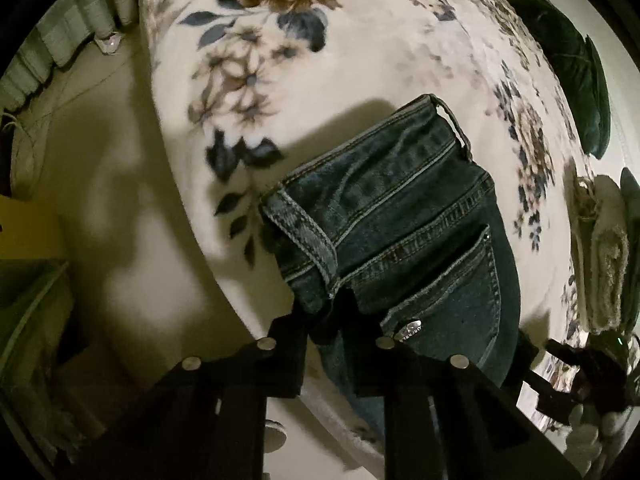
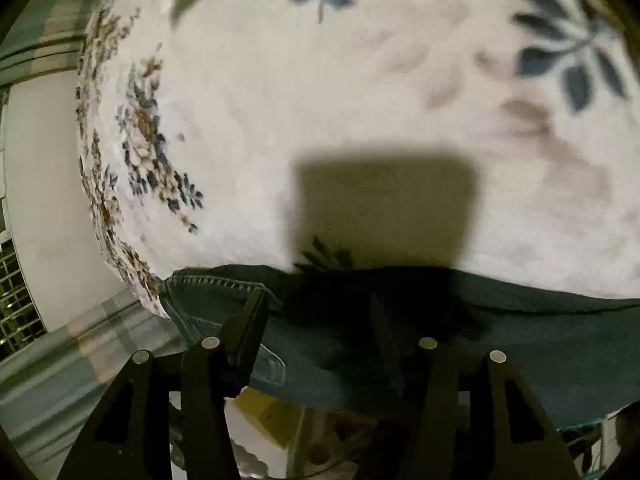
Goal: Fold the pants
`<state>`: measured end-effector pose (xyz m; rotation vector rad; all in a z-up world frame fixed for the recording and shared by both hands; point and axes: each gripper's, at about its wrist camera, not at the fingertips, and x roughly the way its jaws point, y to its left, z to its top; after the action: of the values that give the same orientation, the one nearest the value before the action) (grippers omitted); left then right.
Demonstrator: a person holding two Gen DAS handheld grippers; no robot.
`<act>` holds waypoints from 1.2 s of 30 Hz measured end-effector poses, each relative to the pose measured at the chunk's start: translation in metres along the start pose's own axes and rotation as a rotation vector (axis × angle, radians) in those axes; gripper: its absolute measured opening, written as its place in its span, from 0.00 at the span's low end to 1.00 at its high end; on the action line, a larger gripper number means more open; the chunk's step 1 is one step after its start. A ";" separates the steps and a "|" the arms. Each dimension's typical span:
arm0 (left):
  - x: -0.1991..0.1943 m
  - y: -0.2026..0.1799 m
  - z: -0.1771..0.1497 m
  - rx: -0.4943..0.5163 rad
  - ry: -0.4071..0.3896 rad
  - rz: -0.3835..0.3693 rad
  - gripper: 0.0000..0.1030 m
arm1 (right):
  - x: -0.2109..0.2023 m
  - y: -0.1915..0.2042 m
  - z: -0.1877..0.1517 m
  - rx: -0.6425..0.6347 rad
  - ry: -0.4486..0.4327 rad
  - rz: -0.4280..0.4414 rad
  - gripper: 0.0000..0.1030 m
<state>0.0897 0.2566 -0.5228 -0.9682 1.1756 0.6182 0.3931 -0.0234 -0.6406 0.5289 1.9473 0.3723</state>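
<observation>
Dark blue jeans (image 1: pixel 404 232) lie on a white floral blanket (image 1: pixel 360 60), waistband and back pocket toward me. My left gripper (image 1: pixel 320 320) has its fingers on either side of the waistband corner, and the denim hangs down between them. In the right wrist view the jeans (image 2: pixel 500 332) hang over the blanket edge (image 2: pixel 360 100). My right gripper (image 2: pixel 316 320) is spread wide, with its left finger (image 2: pixel 250 328) lying over the hem; the right finger is lost in dark denim and shadow.
The blanket covers a bed with its edge close to both grippers. A dark green pillow (image 1: pixel 568 64) lies at the far right. Curtains (image 1: pixel 60 32) hang at the back left. The beige floor (image 1: pixel 100 200) is below the bed edge.
</observation>
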 end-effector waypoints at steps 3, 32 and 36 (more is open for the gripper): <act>0.000 -0.005 -0.001 0.035 0.010 0.009 0.13 | 0.013 0.004 0.009 0.029 -0.021 -0.022 0.25; -0.029 -0.045 -0.012 0.326 -0.004 0.231 0.78 | -0.036 -0.022 -0.023 -0.429 -0.130 -0.383 0.02; -0.025 -0.042 -0.018 0.334 0.022 0.254 0.78 | -0.052 -0.025 -0.018 -0.407 -0.114 -0.306 0.18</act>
<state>0.1083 0.2232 -0.4880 -0.5487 1.3823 0.5881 0.3906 -0.0722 -0.6049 -0.0119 1.7445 0.5124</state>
